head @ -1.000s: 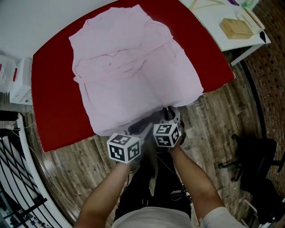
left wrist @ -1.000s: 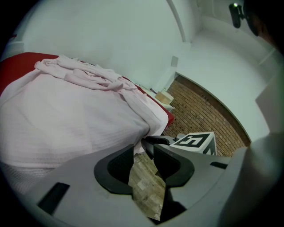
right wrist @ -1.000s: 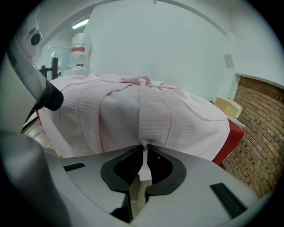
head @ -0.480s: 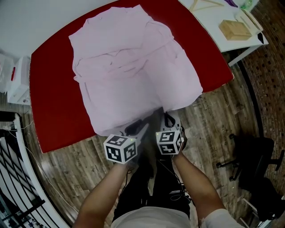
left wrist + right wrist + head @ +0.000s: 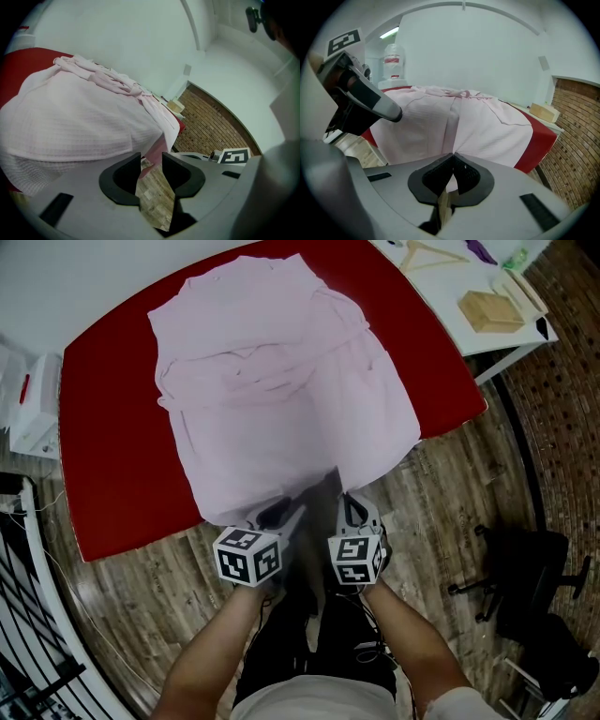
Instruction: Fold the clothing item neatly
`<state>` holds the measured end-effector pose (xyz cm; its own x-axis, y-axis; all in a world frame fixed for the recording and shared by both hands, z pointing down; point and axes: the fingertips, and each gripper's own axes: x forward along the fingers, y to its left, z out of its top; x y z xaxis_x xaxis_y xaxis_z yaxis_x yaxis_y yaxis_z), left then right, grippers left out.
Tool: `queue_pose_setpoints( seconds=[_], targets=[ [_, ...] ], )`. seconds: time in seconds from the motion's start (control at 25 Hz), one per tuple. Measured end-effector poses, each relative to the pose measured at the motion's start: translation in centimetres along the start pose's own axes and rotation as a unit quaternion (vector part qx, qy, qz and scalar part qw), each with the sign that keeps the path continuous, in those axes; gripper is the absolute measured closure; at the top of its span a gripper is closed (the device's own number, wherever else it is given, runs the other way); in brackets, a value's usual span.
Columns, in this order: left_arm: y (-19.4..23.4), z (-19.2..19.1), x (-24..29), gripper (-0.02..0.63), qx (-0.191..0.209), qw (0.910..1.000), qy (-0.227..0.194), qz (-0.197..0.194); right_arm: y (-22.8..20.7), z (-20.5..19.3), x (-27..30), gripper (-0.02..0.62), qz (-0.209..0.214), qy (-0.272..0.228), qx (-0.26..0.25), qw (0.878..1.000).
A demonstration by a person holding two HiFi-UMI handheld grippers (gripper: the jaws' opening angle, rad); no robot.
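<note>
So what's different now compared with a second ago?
The right hand-held gripper shut on the near hem of the pink garment and drew back toward the person. The left hand-held gripper slid slightly leftward, jaws apart throughout. The garment stays spread on the red table.

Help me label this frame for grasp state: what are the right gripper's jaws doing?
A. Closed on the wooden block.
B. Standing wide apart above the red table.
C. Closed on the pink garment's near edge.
C: in the right gripper view, the right gripper has its jaws together, pinching the pink garment where it hangs over the edge of the red table.
</note>
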<state>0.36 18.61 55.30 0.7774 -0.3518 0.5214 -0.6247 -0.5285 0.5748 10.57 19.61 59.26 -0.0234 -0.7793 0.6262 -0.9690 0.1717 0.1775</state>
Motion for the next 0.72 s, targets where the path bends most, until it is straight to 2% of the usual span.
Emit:
queue_pose_setpoints(
  seconds=[0.24, 0.32, 0.44, 0.72],
  targets=[
    [1.3, -0.9, -1.6, 0.483, 0.015, 0.9997, -0.019, -0.007, 0.0, -1.2, 1.0, 0.571, 0.018, -0.003, -0.06, 0.998],
    [1.9, -1.8, -2.2, 0.483, 0.022, 0.9995, -0.023, -0.009, -0.4, -1.8, 1.0, 0.517, 0.031, -0.007, -0.08, 0.996],
    [3.2, -3.6, -3.2, 0.48, 0.03, 0.9993, -0.021, -0.006, -1.3, -3.3, 1.3, 0.495, 0.06, 0.003, -0.098, 0.993],
    [8.8, -8.7, -5.9, 0.463, 0.057, 0.9976, 0.007, 0.038, -7.4, -6.8, 4.0, 0.442, 0.116, 0.039, -0.103, 0.987]
  ],
)
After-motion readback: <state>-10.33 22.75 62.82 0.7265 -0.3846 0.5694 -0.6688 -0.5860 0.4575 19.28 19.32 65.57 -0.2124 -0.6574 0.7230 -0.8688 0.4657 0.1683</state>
